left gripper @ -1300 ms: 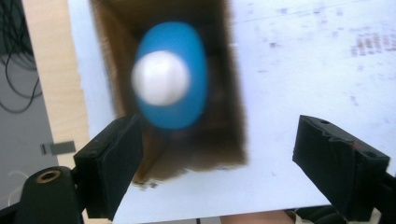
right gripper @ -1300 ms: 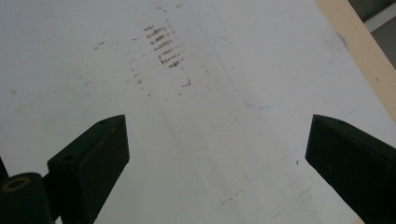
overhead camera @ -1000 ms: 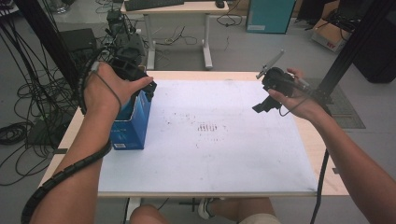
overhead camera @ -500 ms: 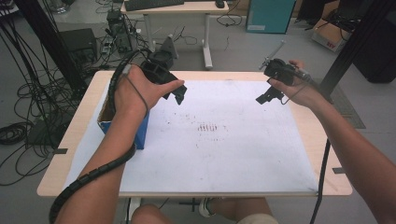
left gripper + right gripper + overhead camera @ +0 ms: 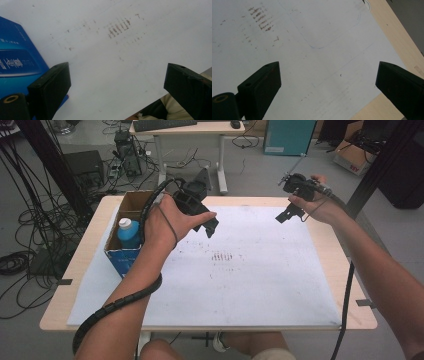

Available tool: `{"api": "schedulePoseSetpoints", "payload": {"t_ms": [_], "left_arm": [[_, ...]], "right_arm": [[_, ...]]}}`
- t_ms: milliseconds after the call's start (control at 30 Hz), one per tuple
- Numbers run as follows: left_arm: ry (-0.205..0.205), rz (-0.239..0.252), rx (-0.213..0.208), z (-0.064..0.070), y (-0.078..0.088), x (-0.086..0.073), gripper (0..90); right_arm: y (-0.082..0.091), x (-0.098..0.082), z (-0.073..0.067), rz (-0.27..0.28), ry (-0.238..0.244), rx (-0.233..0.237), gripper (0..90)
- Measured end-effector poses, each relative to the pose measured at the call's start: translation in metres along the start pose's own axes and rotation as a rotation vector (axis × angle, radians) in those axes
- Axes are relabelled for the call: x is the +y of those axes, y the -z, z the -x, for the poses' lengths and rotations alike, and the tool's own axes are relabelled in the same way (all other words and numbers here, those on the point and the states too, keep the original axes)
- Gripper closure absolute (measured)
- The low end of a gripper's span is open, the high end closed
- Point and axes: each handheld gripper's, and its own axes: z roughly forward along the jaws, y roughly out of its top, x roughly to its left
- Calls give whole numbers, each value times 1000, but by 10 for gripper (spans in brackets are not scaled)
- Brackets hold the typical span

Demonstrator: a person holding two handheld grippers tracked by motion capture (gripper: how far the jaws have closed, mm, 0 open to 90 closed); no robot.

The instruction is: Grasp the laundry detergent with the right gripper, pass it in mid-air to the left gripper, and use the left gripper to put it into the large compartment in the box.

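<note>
Bench, pale wood, covered over most of its top by a white sheet with a patch of brown smudges near its middle.

Item 1: blue cardboard box, top flaps open, at the far-left corner of the bench, partly on the sheet's left edge. Its blue printed side also shows at the left of the left gripper view.

Item 2: blue bottle with a white cap, upright inside the box, long axis vertical, cap uppermost.

Item 3: left gripper, in the person's left hand, held above the sheet just right of the box. Fingers spread wide, nothing between them; they have just been opening.

Item 4: right gripper, in the right hand, raised over the far-right part of the bench. Fingers wide apart, empty, bare sheet beneath.

Relation of note: box and bottle lie immediately left of the left gripper's fingers and well apart from the right gripper, so the left hand is much the nearer. Judged from this, a reach for the bottle would come from above, down along its upright axis.
</note>
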Motion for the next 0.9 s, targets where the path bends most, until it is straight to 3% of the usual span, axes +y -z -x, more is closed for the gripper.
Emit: {"api": "schedulePoseSetpoints", "payload": {"t_ms": [900], "left_arm": [[-28, -1, -33, 7, -11, 5, 80]], "right_arm": [[3, -3, 3, -11, 5, -9, 63]]}}
